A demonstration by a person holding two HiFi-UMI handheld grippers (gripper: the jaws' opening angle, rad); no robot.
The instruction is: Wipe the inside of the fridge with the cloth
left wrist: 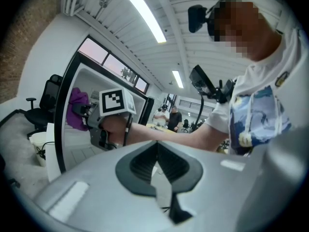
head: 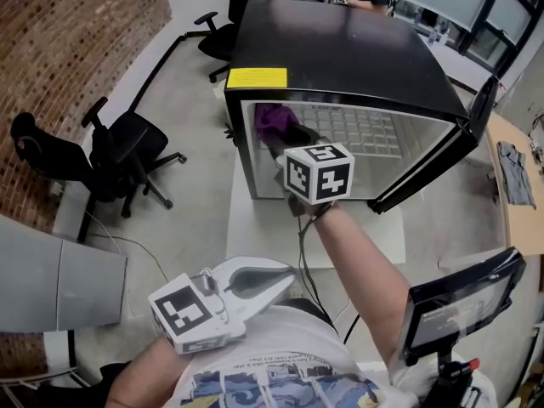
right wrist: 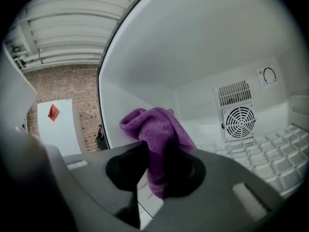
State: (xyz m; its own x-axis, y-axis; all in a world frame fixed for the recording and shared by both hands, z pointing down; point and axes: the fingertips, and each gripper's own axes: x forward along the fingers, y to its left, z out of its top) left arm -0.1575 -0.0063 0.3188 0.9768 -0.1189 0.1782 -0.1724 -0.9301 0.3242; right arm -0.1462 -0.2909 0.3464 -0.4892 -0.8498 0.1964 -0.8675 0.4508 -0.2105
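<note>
Cloth [right wrist: 157,129] clamped inside the fridge [head: 340,58]; a slip is the risk.
The left hand-held gripper [head: 280,280], jaws together and empty, is held well outside the fridge. The cloth is pinched by one fold in the right hand-held gripper [right wrist: 157,168], near the fridge's left wall. If dragged hard, it may be pulled free, or be snagged on the gridded shelf [right wrist: 260,158] or the fan grille [right wrist: 240,122].

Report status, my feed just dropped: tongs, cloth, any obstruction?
Right tongs shut on purple cloth, inside fridge, left side. Left tongs shut, empty, held back outside. Nothing blocking the interior.
</note>
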